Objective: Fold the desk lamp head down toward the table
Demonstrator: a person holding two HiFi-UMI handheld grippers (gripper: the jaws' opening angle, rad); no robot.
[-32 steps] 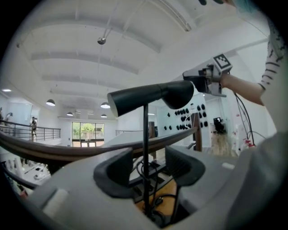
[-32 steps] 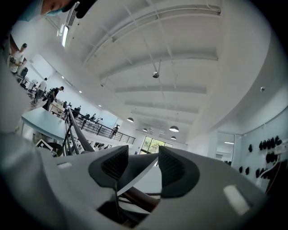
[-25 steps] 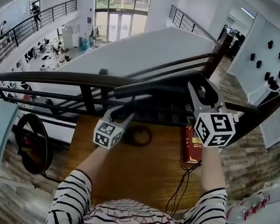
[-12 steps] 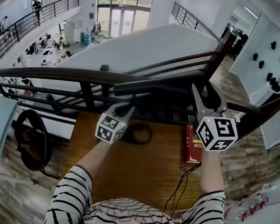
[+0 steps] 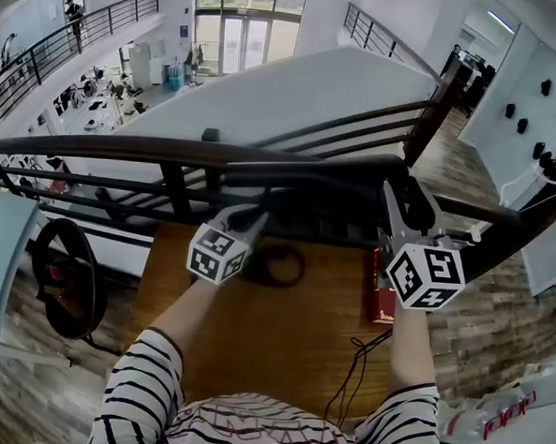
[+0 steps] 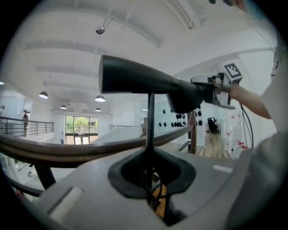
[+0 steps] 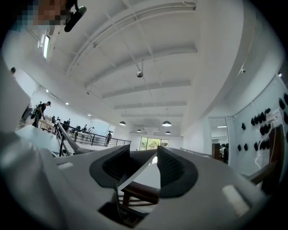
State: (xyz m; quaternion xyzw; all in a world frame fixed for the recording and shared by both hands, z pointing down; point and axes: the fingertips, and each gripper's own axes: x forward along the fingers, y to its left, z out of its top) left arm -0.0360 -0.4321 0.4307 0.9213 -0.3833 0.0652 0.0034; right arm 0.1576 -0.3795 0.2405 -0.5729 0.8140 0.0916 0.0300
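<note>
The left gripper (image 6: 150, 155) had just clenched the thin black stem (image 6: 150, 114) under the long black tubular lamp head (image 6: 135, 78); the right gripper (image 7: 143, 164), spread though narrowing slightly, hung empty beside that head.

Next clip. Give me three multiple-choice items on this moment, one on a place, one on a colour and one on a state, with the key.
1. Where does the red book lie?
A. at the right side of the table
B. at its left side
C. at its middle

2. What colour is the lamp head?
A. white
B. black
C. red

3. How do the jaws of the left gripper stand?
A. wide apart and empty
B. shut on the lamp stem
C. shut on the book

Key:
1 A: the head view shows the book along the table's right edge.
2 B: the left gripper view shows the head black against the white ceiling.
3 B: the jaws have just been closing, and in the left gripper view they pinch the thin stem.
</note>
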